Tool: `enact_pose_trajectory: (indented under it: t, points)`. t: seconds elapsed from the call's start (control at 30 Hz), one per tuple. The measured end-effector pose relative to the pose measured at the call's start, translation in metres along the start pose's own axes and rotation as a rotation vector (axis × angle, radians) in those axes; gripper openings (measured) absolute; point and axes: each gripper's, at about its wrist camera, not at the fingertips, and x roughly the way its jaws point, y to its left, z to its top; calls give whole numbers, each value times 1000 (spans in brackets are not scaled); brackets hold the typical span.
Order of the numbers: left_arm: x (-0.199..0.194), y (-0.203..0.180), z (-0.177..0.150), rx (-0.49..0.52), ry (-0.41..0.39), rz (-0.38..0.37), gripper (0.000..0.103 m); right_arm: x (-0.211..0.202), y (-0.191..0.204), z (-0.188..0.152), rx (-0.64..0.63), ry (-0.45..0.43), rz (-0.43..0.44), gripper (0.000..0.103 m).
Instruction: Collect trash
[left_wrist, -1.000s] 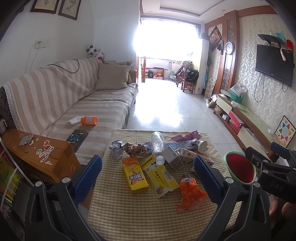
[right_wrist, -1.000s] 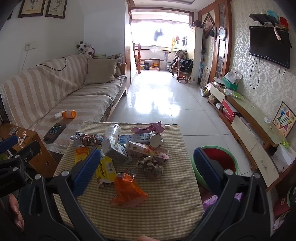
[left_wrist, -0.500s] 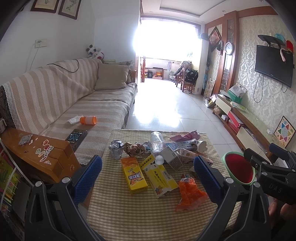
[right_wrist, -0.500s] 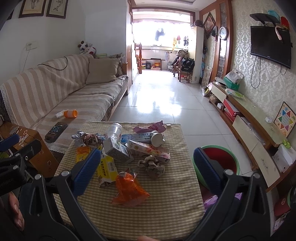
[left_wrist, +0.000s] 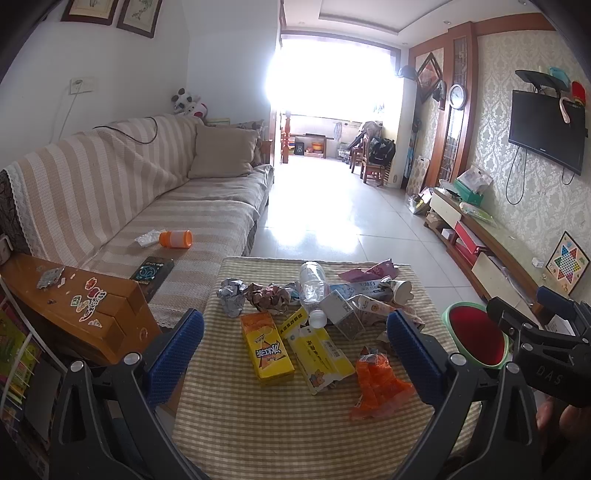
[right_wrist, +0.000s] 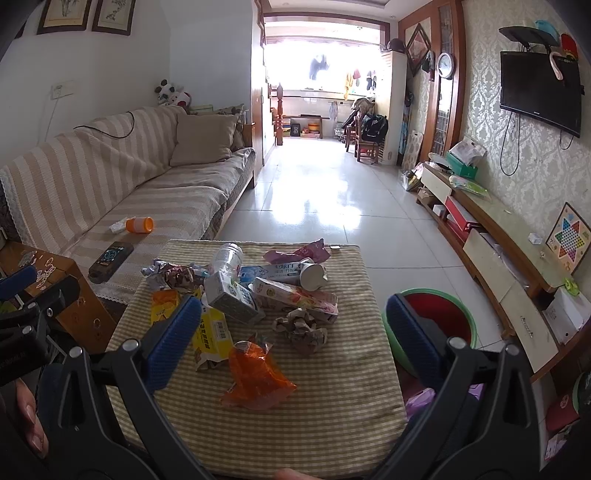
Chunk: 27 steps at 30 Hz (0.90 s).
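Low table (left_wrist: 258, 435) with checked yellow-green cloth, near edge bare, litter gathered on the far half; left gripper (left_wrist: 293, 352) held above the near edge, 2 blue-padded fingers spread wide, nothing between them; right gripper (right_wrist: 293, 338) likewise over the near edge, fingers wide apart and empty. Item 1: orange plastic wrapper (right_wrist: 255, 373), crumpled, nearest the front, lying between the right gripper's fingers as seen from the right wrist. Item 2: orange-yellow drink carton (left_wrist: 266, 345), flat, left of centre. Item 3: yellow-and-white carton (left_wrist: 319, 354), flat, just beside item 2 on its right. Item 4: clear plastic bottle (left_wrist: 313, 286), on its side, white cap toward the front, touching item 3's far end. Item 5: grey carton (right_wrist: 231, 299), tilted, against the bottle. Item 6: crumpled brown paper (right_wrist: 301, 328), right of centre, just behind the wrapper. Item 7: long pink-and-white box (right_wrist: 295, 297), behind the brown paper. Item 8: paper cup (right_wrist: 312, 275), on its side, mouth toward the right. Item 9: purple wrapper (right_wrist: 299, 253), at the far edge. Item 10: silver foil ball (left_wrist: 231, 295), far left, touching a brown patterned wad (left_wrist: 267, 295). Green bin with red interior (right_wrist: 443, 317), on the floor just beside the table's right side, open-topped. Striped sofa (left_wrist: 147, 192) along the left, bearing an orange bottle (left_wrist: 176, 238)
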Motion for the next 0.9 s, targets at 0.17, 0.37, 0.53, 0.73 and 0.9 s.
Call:
enact_pose_trajectory:
  t: [0.17,0.37,0.53,0.73,0.9]
  points:
    - [0,0,0,-1,1,-1,95,0,-1,1,0,2,0,99]
    - [1,0,-1,-1,2,-1,95,0,-2,0,-2,2,4,99]
    - [1,0,-1,-1,2,-1,95,1,-2,0,-6,4,7,99]
    - [2,0,-2,-3,8,-2,95,3,0,-1,-8,12,11,99]
    - [13,3,-10,-15,37,-4,95,12,1,-4,-14,32,16,99]
